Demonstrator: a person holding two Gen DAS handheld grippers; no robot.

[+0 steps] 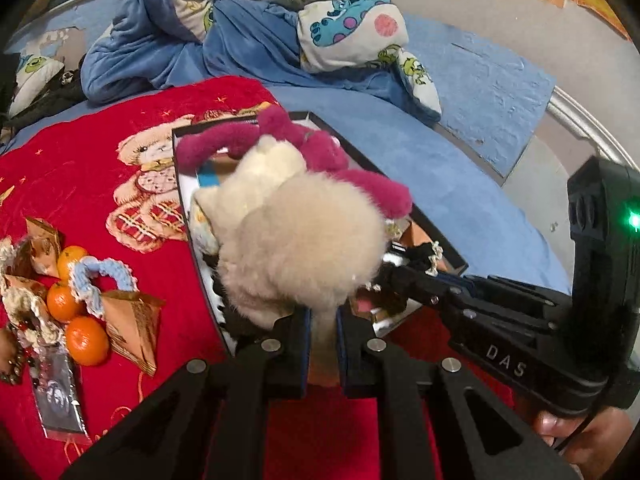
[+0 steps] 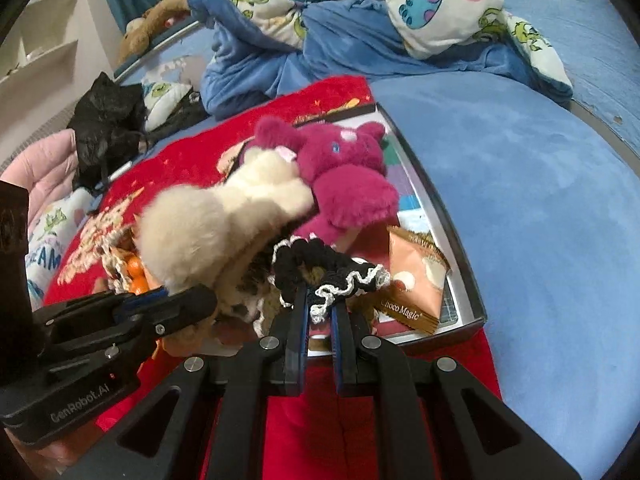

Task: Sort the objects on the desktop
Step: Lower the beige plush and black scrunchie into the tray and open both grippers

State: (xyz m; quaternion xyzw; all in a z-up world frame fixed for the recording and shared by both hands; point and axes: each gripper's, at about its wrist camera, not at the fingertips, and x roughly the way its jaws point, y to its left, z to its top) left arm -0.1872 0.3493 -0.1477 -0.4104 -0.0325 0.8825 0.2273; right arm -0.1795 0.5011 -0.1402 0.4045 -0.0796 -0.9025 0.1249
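My left gripper (image 1: 323, 320) is shut on a tuft of a fluffy cream plush toy (image 1: 296, 240), which hangs over an open black-rimmed box (image 1: 182, 184). A magenta plush toy (image 1: 320, 148) lies in the box behind it. My right gripper (image 2: 320, 304) is shut on a black crocheted scrunchie with a white frill (image 2: 320, 264), held above the box's near end (image 2: 440, 216). From the right wrist, the cream plush (image 2: 208, 224) leans on the magenta plush (image 2: 344, 176), with the left gripper (image 2: 192, 296) below it. An orange Choco Magic packet (image 2: 416, 280) lies in the box.
On the red bear-print blanket (image 1: 100, 128), left of the box, lie three oranges (image 1: 80, 316), brown snack packets (image 1: 132, 320), a blue crocheted scrunchie (image 1: 100, 276) and a silver packet (image 1: 56, 396). A rumpled cartoon quilt (image 2: 440, 8) and a black bag (image 2: 108, 120) lie further back on the blue bed.
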